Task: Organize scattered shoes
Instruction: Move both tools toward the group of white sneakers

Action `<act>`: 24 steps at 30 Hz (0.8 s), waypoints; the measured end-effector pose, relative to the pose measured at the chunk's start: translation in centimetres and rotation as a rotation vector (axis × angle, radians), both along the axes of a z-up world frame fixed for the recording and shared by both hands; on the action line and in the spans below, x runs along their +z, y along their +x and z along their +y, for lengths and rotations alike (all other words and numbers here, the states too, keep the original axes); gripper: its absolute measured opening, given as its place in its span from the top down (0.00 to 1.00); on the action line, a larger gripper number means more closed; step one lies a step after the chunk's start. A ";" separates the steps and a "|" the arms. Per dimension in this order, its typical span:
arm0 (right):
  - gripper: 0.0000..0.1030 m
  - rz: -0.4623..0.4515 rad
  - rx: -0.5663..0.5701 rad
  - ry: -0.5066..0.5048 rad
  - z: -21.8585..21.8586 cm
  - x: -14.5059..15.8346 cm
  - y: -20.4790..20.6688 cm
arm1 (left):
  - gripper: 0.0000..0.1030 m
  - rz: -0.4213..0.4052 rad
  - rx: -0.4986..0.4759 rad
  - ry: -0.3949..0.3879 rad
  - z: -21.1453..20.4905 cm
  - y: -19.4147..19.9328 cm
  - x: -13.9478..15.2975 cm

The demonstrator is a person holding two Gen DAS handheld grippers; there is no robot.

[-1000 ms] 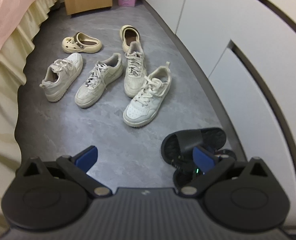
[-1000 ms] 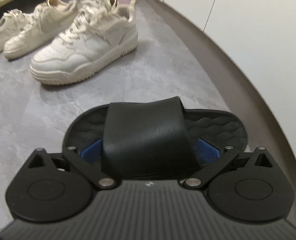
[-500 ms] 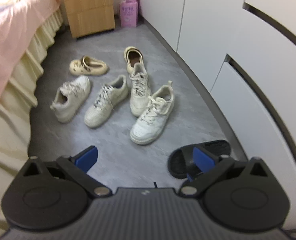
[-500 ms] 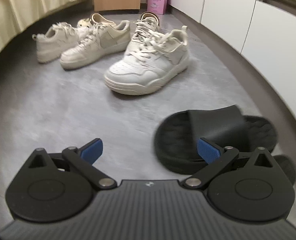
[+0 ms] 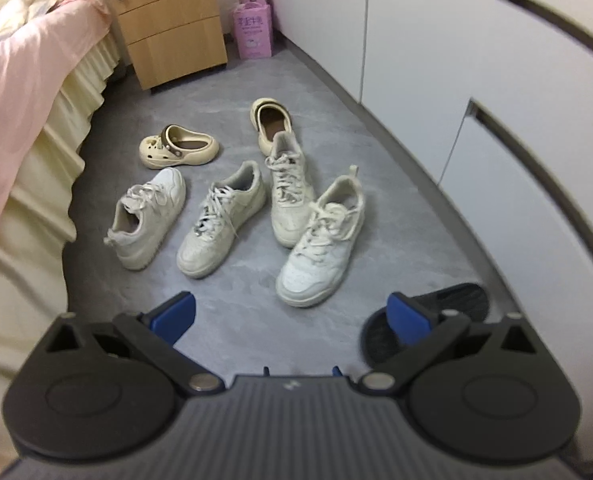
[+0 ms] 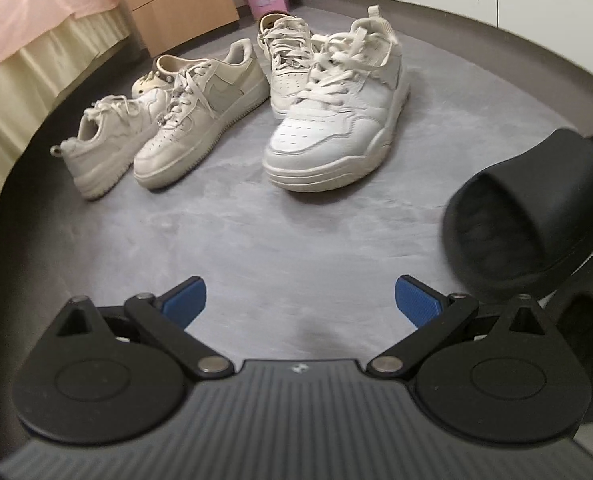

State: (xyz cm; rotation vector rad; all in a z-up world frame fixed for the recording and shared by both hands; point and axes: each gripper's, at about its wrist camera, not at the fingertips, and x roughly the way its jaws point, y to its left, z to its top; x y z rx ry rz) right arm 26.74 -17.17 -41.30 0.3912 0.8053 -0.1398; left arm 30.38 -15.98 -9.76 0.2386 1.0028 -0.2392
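Several white sneakers lie scattered on the grey floor; the nearest one point(image 5: 321, 242) point(image 6: 336, 120) points toward me. Two cream clogs point(image 5: 179, 152) point(image 5: 271, 124) lie behind them. A black slide sandal point(image 5: 428, 324) point(image 6: 532, 216) rests on the floor by the cabinet base at the right. My left gripper point(image 5: 292, 312) hovers high above the floor, open and empty, with the sandal behind its right finger. My right gripper point(image 6: 300, 302) sits low over bare floor, open and empty, with the sandal just to its right.
White cabinet doors point(image 5: 436, 60) run along the right side. A bed with a pink cover point(image 5: 20, 92) and cream skirt borders the left. A wooden nightstand point(image 5: 172, 20) and a pink box point(image 5: 254, 32) stand at the far end.
My right gripper has let go of the black sandal, opened, and drawn back to the left; the sandal now lies on the floor. My left gripper has risen and pulled back.
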 end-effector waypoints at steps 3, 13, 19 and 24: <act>0.00 -0.020 0.012 0.015 1.8 -0.2 1.1 | 0.00 0.032 0.008 0.017 0.1 1.6 -1.7; 0.00 -0.120 0.046 -0.009 5.3 -0.3 5.4 | 0.00 -0.020 -0.042 0.163 -0.3 6.1 -7.0; 0.00 -0.146 0.120 0.014 7.7 -0.1 7.8 | 0.00 0.002 -0.045 0.128 -1.9 9.7 -9.1; 0.00 -0.186 0.179 0.039 9.7 0.9 9.2 | 0.00 0.003 -0.104 0.140 -3.9 11.7 -10.6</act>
